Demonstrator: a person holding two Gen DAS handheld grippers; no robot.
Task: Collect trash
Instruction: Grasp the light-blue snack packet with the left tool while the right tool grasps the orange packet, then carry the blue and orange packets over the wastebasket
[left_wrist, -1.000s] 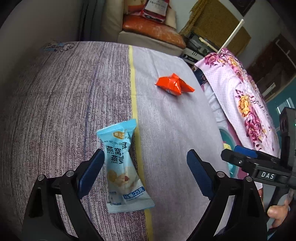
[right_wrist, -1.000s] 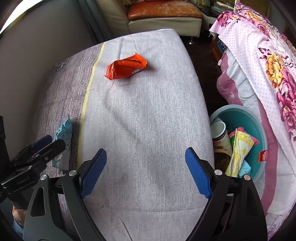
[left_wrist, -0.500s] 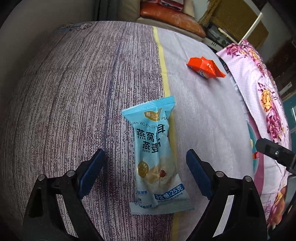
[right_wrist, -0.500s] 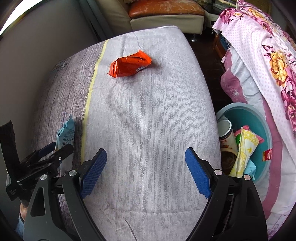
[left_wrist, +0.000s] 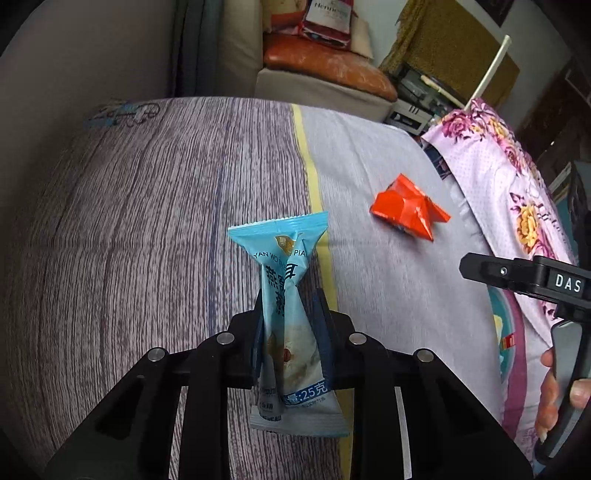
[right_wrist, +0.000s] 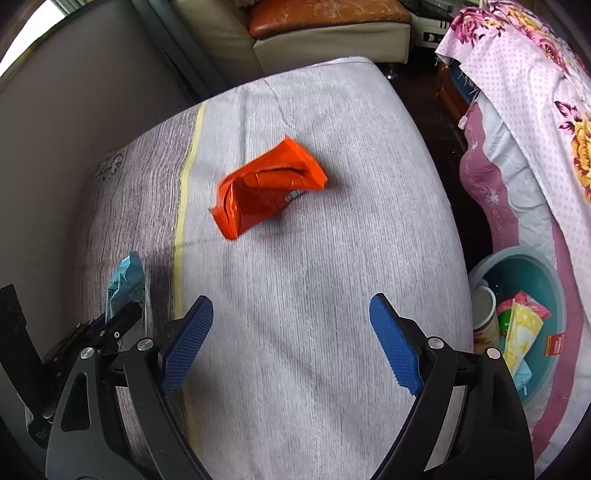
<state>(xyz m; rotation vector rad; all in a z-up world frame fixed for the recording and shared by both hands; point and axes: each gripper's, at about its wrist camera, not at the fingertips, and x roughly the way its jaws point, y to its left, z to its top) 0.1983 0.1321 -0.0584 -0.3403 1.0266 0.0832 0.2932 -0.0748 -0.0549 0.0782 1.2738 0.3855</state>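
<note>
A light blue snack wrapper (left_wrist: 288, 295) lies on the grey striped cushion (left_wrist: 147, 221), along its yellow stripe. My left gripper (left_wrist: 290, 299) is closing on it, and both pads pinch and crease its middle. In the right wrist view the blue wrapper (right_wrist: 125, 280) shows at the left with the left gripper's fingers (right_wrist: 122, 325) on it. A crumpled orange wrapper (right_wrist: 266, 188) lies ahead of my right gripper (right_wrist: 291, 314), which stands open above the cushion with nothing between its pads. The orange wrapper (left_wrist: 406, 210) also shows at the right in the left wrist view.
A teal basin (right_wrist: 546, 273) with a cup and several wrappers sits on the floor at the right, beside a pink floral cloth (right_wrist: 524, 81). A sofa with an orange cushion (left_wrist: 325, 62) stands beyond. A grey wall (right_wrist: 74, 110) borders the left.
My left gripper has closed around the blue wrapper, which is now creased and pinched. My right gripper has moved forward toward the orange wrapper, which looks nearer and larger.
</note>
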